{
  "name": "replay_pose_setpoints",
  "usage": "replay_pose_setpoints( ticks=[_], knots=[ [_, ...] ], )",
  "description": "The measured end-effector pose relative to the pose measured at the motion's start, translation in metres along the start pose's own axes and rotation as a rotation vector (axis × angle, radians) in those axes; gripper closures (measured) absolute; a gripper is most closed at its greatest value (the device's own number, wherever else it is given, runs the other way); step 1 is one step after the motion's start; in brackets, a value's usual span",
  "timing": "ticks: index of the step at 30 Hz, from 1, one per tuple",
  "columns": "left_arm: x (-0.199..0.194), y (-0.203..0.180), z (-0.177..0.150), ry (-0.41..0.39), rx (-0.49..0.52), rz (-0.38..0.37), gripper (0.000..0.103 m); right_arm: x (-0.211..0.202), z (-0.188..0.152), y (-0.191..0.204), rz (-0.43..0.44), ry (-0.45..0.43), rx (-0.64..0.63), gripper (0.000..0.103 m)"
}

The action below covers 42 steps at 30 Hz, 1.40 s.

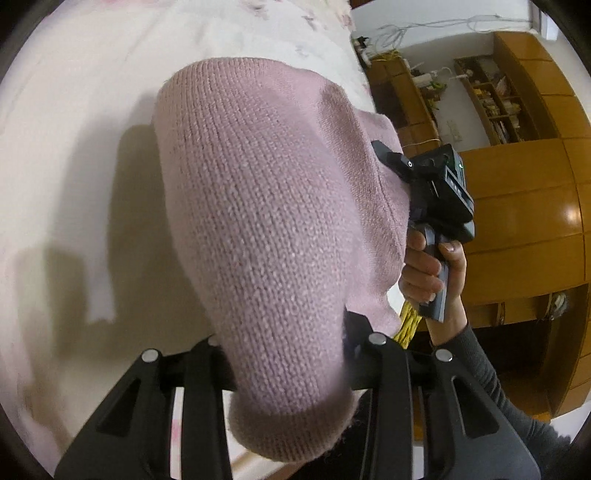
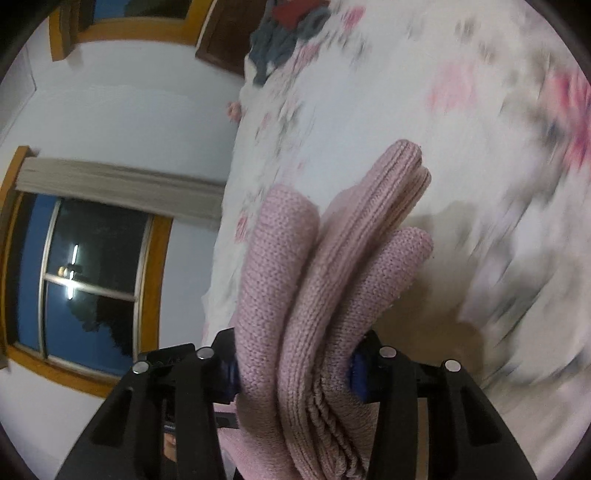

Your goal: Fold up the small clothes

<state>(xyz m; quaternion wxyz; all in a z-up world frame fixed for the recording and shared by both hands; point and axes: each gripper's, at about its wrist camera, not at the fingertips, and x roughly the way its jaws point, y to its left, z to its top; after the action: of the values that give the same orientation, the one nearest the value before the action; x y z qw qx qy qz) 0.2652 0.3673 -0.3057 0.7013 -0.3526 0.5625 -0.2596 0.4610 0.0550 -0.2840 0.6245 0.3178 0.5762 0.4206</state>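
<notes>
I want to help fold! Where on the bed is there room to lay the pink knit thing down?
Left of the pink knit garment, the pale bedsheet looks bare out to the picture's edge. The right gripper also sees open floral sheet beyond its bunched folds. It is crowded at the bed's far corner, where a dark clothes pile lies.

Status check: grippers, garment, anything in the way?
Left gripper shut on pink knit. Right gripper shut on its bunched folds. Knit held over floral bedsheet. Nothing in the way.

Pink knit sweater (image 2: 295,314) between jaws
</notes>
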Motion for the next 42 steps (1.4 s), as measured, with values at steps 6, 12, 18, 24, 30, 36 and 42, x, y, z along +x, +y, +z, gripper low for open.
replay_pose_setpoints(
  ticks=[6,12,18,24,30,36,42],
  knots=[
    [0.006,0.068,-0.076,0.014,-0.125,0.023,0.065,0.065,-0.063,-0.039,-0.032,0.099,0.064,0.057],
    [-0.007,0.082,-0.099,-0.111,-0.227,0.061,0.034,0.044,-0.071,-0.044,-0.157,0.038,0.064,0.027],
    [-0.066,0.041,-0.127,-0.32,-0.076,0.131,0.034,0.008,-0.113,0.004,-0.21,-0.017,-0.104,0.034],
    [0.002,0.044,-0.127,-0.147,-0.053,0.055,0.043,0.043,-0.124,0.007,-0.278,0.014,-0.128,0.084],
    [0.018,0.027,-0.122,-0.076,-0.085,-0.01,0.051,0.042,-0.116,-0.02,-0.37,-0.034,-0.075,0.082],
    [-0.041,0.0,-0.069,-0.224,-0.007,-0.103,0.044,0.007,-0.106,0.015,-0.319,-0.127,-0.156,0.076],
    [-0.011,0.04,0.015,-0.168,-0.053,0.007,0.048,0.049,-0.084,0.024,-0.369,-0.02,-0.252,0.081]
  ],
)
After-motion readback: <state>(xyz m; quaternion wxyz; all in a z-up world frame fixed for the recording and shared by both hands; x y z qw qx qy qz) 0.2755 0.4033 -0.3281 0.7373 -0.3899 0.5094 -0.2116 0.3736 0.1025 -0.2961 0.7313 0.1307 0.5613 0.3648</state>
